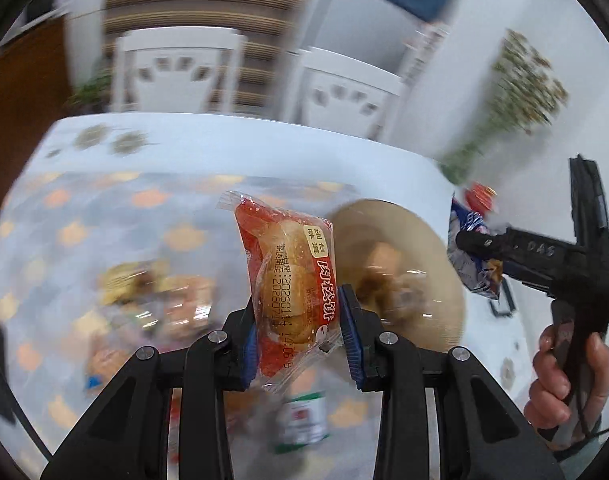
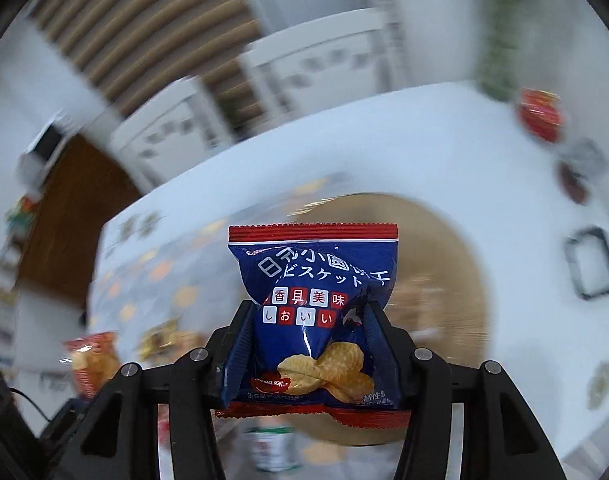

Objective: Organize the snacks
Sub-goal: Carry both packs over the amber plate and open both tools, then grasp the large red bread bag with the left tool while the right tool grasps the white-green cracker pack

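Note:
My left gripper (image 1: 300, 328) is shut on a red bread packet (image 1: 290, 280) and holds it upright above the table. My right gripper (image 2: 308, 344) is shut on a blue and red biscuit bag (image 2: 312, 316), also held in the air. The right gripper with its bag (image 1: 474, 256) shows at the right of the left wrist view, and the red packet (image 2: 92, 360) shows low at the left of the right wrist view. A round tan basket (image 1: 420, 248) (image 2: 456, 264) sits on the table behind both packets, with blurred snacks in it.
A patterned mat (image 1: 64, 240) on the white table holds a blurred pile of loose snacks (image 1: 152, 296). A green and white packet (image 1: 304, 420) lies below my left gripper. A plant (image 1: 516, 92) stands at the right, two white chairs (image 1: 176, 68) behind the table.

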The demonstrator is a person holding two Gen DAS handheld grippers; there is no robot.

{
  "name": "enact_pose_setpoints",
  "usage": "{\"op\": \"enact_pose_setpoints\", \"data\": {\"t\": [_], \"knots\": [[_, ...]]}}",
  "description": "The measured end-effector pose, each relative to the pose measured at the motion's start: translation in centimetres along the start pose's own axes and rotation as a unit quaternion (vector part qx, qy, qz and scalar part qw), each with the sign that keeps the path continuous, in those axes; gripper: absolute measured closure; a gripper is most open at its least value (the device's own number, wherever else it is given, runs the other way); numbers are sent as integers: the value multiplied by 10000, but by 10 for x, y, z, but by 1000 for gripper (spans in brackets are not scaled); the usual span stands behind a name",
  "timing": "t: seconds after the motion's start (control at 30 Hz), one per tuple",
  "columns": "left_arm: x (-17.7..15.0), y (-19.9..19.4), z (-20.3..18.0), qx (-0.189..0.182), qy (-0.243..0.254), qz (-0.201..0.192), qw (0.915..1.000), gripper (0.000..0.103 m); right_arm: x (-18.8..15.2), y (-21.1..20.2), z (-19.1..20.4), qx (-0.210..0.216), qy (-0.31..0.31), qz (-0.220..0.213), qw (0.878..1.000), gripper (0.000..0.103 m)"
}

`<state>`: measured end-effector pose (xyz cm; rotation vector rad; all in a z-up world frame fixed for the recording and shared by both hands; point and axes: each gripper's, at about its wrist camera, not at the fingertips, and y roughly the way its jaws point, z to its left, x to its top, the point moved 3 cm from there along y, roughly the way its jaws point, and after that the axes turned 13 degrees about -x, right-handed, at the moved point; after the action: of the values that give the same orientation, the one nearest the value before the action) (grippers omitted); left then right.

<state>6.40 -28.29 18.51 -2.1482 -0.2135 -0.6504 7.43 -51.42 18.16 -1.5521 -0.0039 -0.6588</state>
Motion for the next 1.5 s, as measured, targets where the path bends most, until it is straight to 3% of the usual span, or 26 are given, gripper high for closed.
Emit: {"op": "enact_pose_setpoints", "data": {"t": [0.1, 0.27, 0.3, 0.33, 0.4, 0.53, 0.7, 0.8, 0.9, 1.07, 1.2, 1.33, 1.43, 1.5], "knots": [[-4, 39, -24, -451, 0, 323, 9985, 71, -5, 13, -34, -397, 153, 275, 9987, 50], [-6, 77, -53, -483, 342, 643, 9962, 71, -21, 38, -49, -344, 244, 799, 9959, 49], [-2, 83, -58, -374, 409, 639, 9964, 67, -24, 37, -51, -307, 253, 832, 9957, 48], [-1, 87, -59, -212, 459, 691, 9963, 52, -23, 39, -51, -220, 264, 877, 9956, 44], [-1, 88, -59, -92, 454, 818, 9956, 45, -24, 41, -53, -87, 254, 940, 9952, 35], [-5, 67, -42, -336, 52, 648, 9973, 37, -16, 30, -52, -192, 21, 700, 9974, 35], [-12, 45, -24, -291, -289, 400, 9984, 37, -16, 33, -28, -12, -247, 739, 9970, 34], [-20, 23, -13, 23, -241, 240, 9994, 37, -19, 37, -7, -170, -645, 676, 9955, 34], [-33, -13, 13, 584, -138, 136, 9981, 36, -22, 31, 8, -99, -785, 637, 9948, 34], [-55, -74, 81, 917, -838, -95, 9922, 36, -40, 18, 39, 14, -1012, 495, 9936, 25], [-74, -116, 129, 1233, -1288, -275, 9836, 36, -73, 16, 76, 271, -1355, 725, 9877, 25], [-88, -130, 156, 958, -1521, -257, 9834, 36, -114, 13, 115, 378, -1808, 855, 9791, 25], [-102, -119, 170, 725, -1543, -36, 9853, 36, -139, 15, 139, 253, -2050, 966, 9737, 25], [-111, -105, 178, 671, -1608, 176, 9845, 37, -153, 24, 150, 171, -2031, 1264, 9708, 25]]}}
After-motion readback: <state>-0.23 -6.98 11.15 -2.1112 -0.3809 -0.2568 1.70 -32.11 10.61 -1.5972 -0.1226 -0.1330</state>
